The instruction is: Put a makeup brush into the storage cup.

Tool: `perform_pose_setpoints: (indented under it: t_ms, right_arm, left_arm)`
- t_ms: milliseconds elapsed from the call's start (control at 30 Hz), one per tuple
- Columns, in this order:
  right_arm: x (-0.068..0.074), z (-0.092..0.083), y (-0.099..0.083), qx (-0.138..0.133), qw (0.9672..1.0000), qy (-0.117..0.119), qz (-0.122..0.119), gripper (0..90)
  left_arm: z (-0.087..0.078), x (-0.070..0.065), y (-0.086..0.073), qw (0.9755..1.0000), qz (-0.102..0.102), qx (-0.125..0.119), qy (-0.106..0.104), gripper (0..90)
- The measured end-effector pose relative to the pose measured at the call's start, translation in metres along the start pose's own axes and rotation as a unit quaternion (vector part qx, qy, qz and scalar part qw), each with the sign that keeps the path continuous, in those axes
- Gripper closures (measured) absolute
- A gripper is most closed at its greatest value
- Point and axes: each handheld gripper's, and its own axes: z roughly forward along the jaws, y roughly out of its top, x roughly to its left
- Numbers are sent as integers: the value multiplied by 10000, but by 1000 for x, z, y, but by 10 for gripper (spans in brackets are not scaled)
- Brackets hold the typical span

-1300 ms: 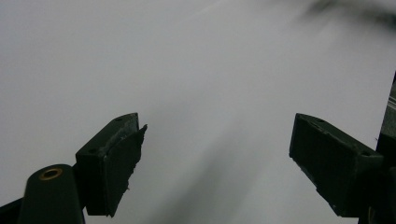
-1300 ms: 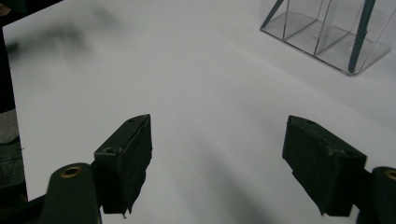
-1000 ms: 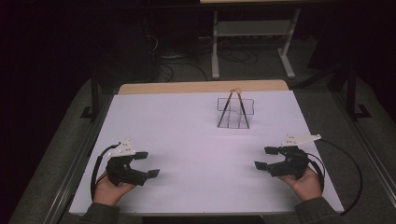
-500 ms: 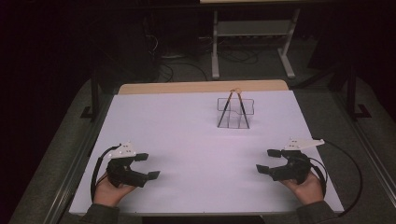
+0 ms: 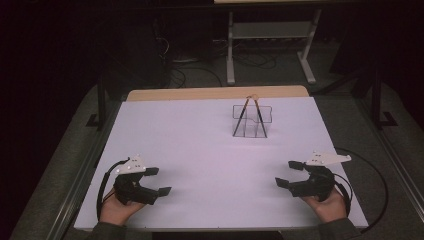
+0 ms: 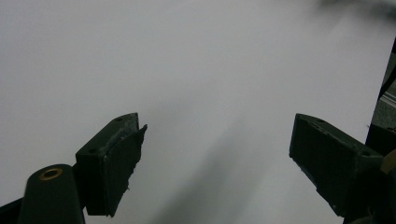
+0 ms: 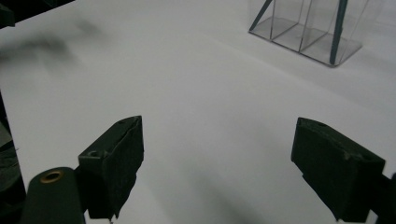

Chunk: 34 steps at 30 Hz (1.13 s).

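Both grippers, left (image 5: 154, 181) and right (image 5: 288, 173), sit at the near edge with jaws spread, holding nothing. Clear holder (image 5: 252, 121) with two dark pencils (image 5: 240, 119) is well apart, far side. Risk: a careless reach tips the light holder.

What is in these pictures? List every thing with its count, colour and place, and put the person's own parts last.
clear holder: one, see-through, with compartments, far half of the table, right of centre.
pencils: two, dark with pale tips, standing tilted in the holder, tops leaning together.
table: one, white top with a wooden strip at the far edge.
metal stand: one, pale grey, on the floor beyond the table.
cables: several, dark, on the floor beyond the table.
left gripper: one, black, near left corner, fingers apart, holding nothing.
right gripper: one, black, near right corner, fingers apart, holding nothing.
hands: two, at the near edge.
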Motion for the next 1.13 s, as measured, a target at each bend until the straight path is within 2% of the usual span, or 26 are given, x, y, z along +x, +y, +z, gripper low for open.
perform_pose_setpoints:
  t_ms: [533, 733, 1133]
  right_arm:
    - [9, -10, -5, -230, 9992, -310, -43, 157]
    - [11, -12, -7, -296, 9988, -377, -71, 157]
    - [13, -9, -8, -274, 9990, -337, -57, 152]
  left_arm:
    - [-9, -12, -7, 9991, 178, -317, 201, 164]
    - [-10, -14, -9, 9993, 167, -296, 186, 164]
    - [-8, -14, -10, 9994, 188, -242, 135, 164]
